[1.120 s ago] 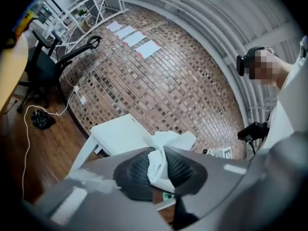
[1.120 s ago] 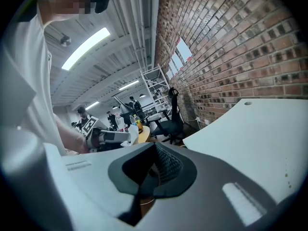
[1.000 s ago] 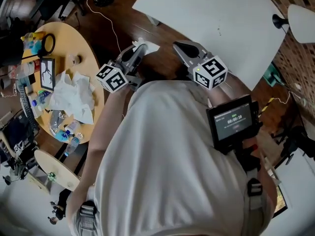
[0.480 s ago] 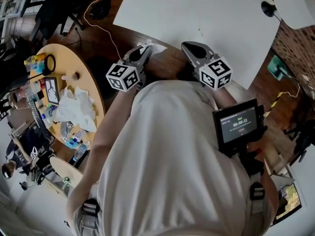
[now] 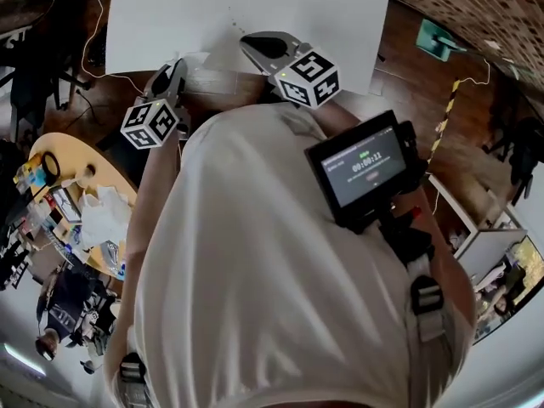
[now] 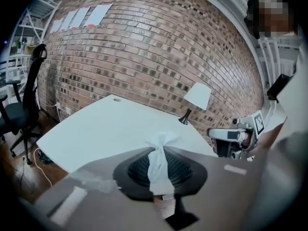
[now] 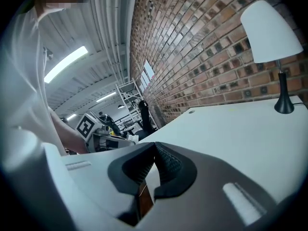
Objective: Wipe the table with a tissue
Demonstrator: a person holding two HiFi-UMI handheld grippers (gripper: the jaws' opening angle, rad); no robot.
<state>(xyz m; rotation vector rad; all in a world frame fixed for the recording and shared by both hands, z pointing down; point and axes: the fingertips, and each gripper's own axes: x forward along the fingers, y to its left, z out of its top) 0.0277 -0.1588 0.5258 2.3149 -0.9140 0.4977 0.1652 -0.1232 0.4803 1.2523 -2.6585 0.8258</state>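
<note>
Left gripper view: the left gripper (image 6: 161,148) pinches the tissue (image 6: 157,166), likely ready to wipe the table (image 6: 103,126) ahead; the right gripper (image 7: 154,145) is closed on nothing, seemingly spare.

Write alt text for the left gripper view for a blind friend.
The left hand-held gripper pinches a white tissue between its closed jaws, facing a white table. Behind stand a white lamp and a brick wall.

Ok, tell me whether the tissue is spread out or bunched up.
Bunched up: the tissue is a crumpled strip pinched in the shut left gripper.
</note>
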